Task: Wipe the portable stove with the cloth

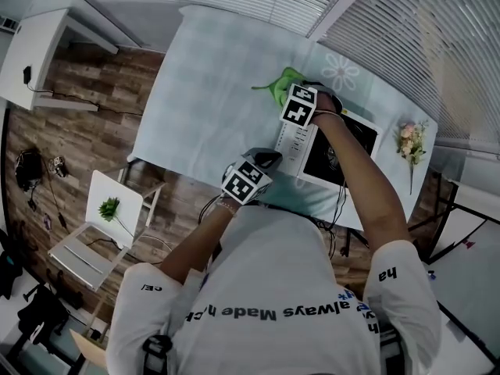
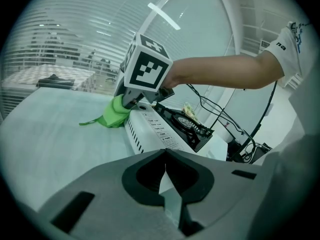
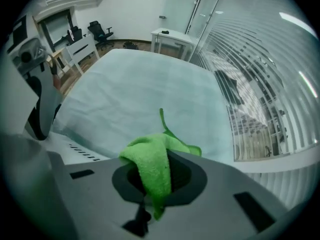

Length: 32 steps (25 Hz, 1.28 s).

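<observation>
**Green cloth clamped at the stove's far end**

The counter (image 1: 211,76) carries a pale blue-green cover and takes up most of the head view — its left half is bare. A person in a white printed T-shirt leans over its near edge, both arms reaching forward.

The stove (image 1: 320,162) sits toward the counter's right side. It is a white box with a black burner top, and a strip of vent slots and labels runs along its left face.

The right tongs (image 3: 155,184) are closed on the cloth (image 3: 152,164), a bright green one that bunches up between the jaws. The cloth is at the stove's far left corner, pressed against it in the left gripper view, and a thin tail of it trails out over the counter cover.

The left tongs (image 2: 165,156) are at the stove's near left corner, by the counter's near edge. Their jaws are together at the tips with nothing between them — whether they touch the stove cannot be told.

A small bunch of flowers (image 1: 408,139) lies just beyond the stove's right side.
</observation>
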### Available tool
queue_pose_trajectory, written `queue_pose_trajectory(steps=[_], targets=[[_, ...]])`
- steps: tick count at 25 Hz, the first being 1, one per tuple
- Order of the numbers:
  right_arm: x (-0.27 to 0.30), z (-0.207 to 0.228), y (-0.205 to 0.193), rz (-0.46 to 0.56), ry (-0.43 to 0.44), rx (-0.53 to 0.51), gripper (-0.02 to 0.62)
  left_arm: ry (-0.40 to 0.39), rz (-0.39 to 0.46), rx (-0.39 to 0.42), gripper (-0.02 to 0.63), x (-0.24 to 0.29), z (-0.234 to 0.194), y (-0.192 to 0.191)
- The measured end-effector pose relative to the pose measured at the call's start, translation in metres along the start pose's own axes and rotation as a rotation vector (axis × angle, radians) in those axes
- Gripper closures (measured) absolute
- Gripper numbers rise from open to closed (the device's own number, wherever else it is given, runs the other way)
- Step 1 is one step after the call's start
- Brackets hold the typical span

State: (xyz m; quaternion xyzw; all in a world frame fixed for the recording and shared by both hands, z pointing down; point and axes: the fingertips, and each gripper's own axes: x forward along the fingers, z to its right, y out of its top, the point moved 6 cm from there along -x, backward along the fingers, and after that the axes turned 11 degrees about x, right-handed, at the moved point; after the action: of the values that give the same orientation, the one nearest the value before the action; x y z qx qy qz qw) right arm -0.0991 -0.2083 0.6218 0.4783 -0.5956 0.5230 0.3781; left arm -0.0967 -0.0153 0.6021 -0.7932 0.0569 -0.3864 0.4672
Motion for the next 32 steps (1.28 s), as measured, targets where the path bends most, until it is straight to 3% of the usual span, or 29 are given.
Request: queue_pose_trajectory(steps=[8, 32], targets=[[-0.004, -0.035, 0.0, -0.03, 0.061, -0.023, 0.569, 0.003, -0.033, 0.034, 0.594, 0.003, 0.004, -0.011], [-0.03, -0.143, -0.002, 0.014, 0.171, -0.077, 0.569, 0.03, -0.076, 0.003, 0.594, -0.021, 0.009, -0.031]])
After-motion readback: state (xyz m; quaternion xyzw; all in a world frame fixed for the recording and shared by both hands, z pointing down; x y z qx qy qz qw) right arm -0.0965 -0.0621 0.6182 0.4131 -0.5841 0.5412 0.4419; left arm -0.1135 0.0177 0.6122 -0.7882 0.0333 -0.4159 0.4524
